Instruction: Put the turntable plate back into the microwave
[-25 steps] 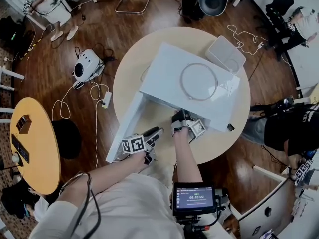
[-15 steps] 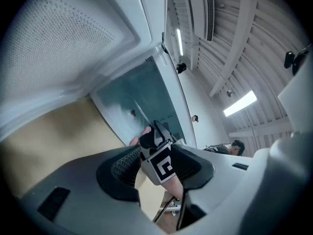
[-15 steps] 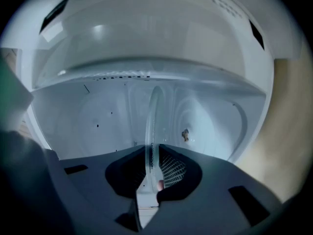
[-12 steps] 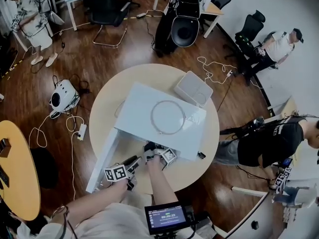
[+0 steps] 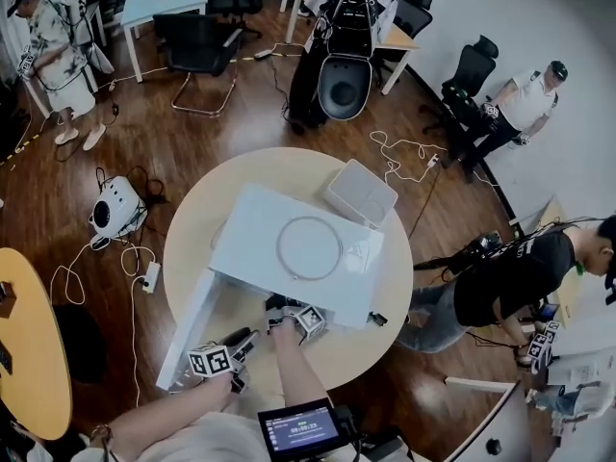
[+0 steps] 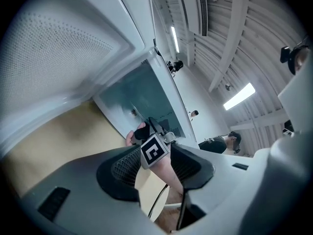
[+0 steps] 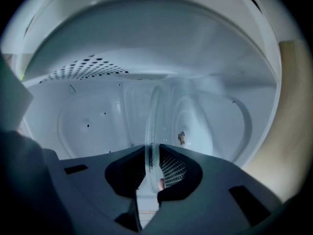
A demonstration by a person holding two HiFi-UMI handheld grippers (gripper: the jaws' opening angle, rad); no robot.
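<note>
The white microwave [image 5: 250, 229] stands on the round table [image 5: 192, 248] with its door [image 5: 188, 330] swung open to the left. My right gripper [image 5: 281, 312] reaches into the cavity's mouth. In the right gripper view it [image 7: 152, 148] is shut on the rim of the clear glass turntable plate [image 7: 157, 111], seen edge-on inside the white cavity [image 7: 93, 121]. The head view hides the plate under the microwave's top. My left gripper [image 5: 241, 341] hovers by the door; in its own view its jaws [image 6: 156, 150] stand slightly apart with nothing between them. A thin ring [image 5: 278, 248] lies on the microwave's top.
A white box [image 5: 360, 192] sits on the table behind the microwave. Cables and a white device [image 5: 114, 208] lie on the wooden floor. A yellow table [image 5: 34, 354] stands at the left. Chairs and several people stand around the room.
The head view has tilted up and now takes in more of the room. Both grippers keep about the same places at the microwave's front.
</note>
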